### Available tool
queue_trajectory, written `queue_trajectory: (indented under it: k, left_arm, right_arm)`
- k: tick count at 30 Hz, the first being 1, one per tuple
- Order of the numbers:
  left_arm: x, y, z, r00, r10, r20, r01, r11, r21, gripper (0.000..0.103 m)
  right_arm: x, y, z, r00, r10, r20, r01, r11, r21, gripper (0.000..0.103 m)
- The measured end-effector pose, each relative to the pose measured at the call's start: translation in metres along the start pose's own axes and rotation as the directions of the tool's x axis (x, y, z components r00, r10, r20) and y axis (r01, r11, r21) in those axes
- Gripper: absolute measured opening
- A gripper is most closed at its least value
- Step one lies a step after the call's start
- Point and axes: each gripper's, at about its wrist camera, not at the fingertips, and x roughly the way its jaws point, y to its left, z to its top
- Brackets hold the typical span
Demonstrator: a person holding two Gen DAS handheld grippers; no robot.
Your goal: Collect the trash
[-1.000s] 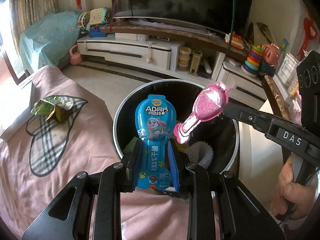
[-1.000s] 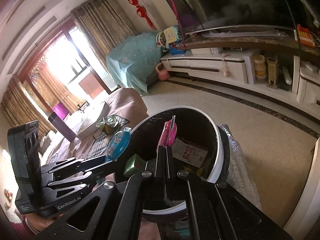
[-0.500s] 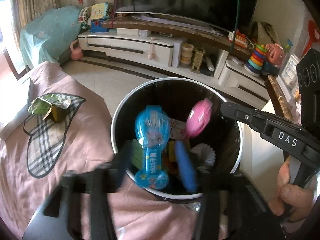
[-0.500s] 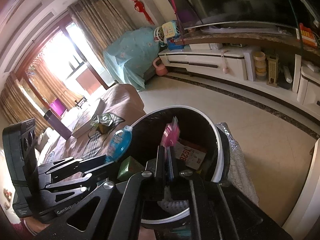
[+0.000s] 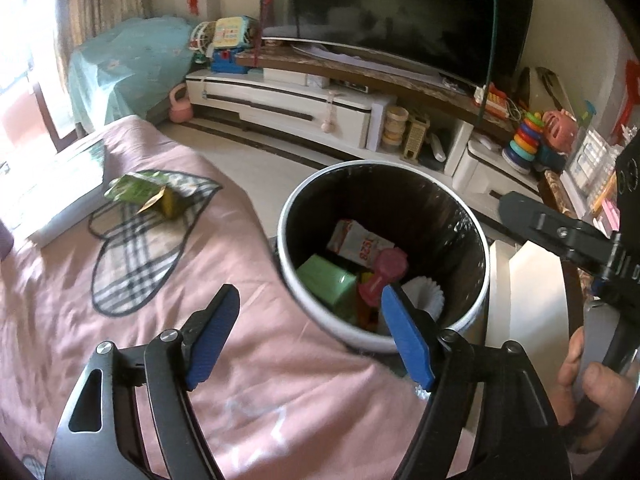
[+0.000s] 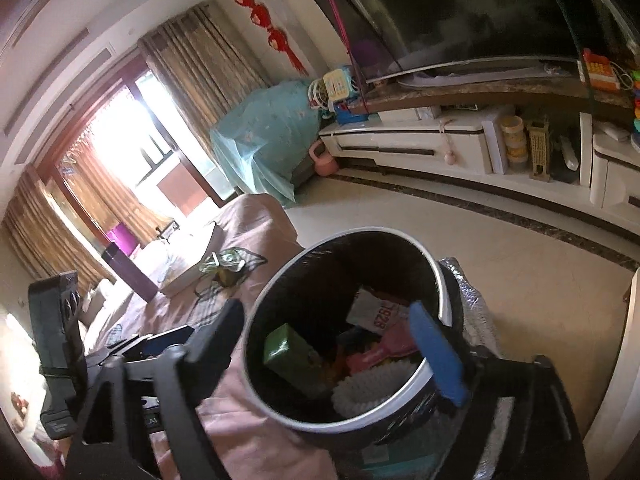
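Hanging over the edge of a pink bed cover (image 5: 240,380), the left hand-held gripper (image 5: 308,330) has its blue-padded fingers (image 5: 406,334) spread wide and still opening, with nothing between them. Just beyond it stands a round bin (image 5: 482,280) with a white rim and dark inside, close against the bed. In the bin lie a green box (image 5: 326,282), a pink toy-shaped wrapper (image 5: 384,274), a white and red carton (image 5: 362,242) printed with numbers, and a white pleated paper cup (image 5: 424,294). The pink wrapper rests between the green box and the paper cup, below the carton.

The right hand-held gripper (image 6: 332,336) sits above the near rim of the same bin (image 6: 440,292), its jaws also apart and opening, holding nothing; one dark finger is to the left of the bin and one blue-padded finger (image 6: 438,354) over its right side. From this side the green box (image 6: 290,350) lies at the left of the bin, the pink wrapper (image 6: 382,350) to the right, the paper cup (image 6: 372,388) nearest.

Well away on the bed, a crumpled green wrapper (image 5: 146,194) lies on a plaid heart patch (image 5: 132,256) of the cover, near a white book (image 5: 52,200). A person's hand (image 5: 588,392) grips the handle of the right tool at the lower right of the left view. A low TV cabinet (image 5: 300,104) runs along the far wall under a dark screen (image 5: 408,12).
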Motion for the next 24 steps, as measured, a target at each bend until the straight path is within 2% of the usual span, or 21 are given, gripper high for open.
queue_trajectory:
  k: [5,16,24]
  left_arm:
    - [-0.027,0.009,-0.024,0.999,0.017,0.04,-0.016,0.999,-0.035,0.077]
    - [-0.074,0.025,-0.079,0.991,0.066,0.118,-0.055,0.994,-0.092,0.081]
    - [-0.104,0.037,-0.11,0.978,0.101,0.185,-0.076,0.988,-0.136,0.081]
  right_arm:
    - [-0.017,0.013,-0.016,0.999,-0.003,0.034,0.002,1.0,0.017,0.1]
    - [-0.046,0.045,-0.068,0.995,-0.01,0.097,0.007,1.0,0.029,0.101]
    - [-0.06,0.07,-0.095,0.991,-0.048,0.123,0.051,0.998,-0.026,0.101]
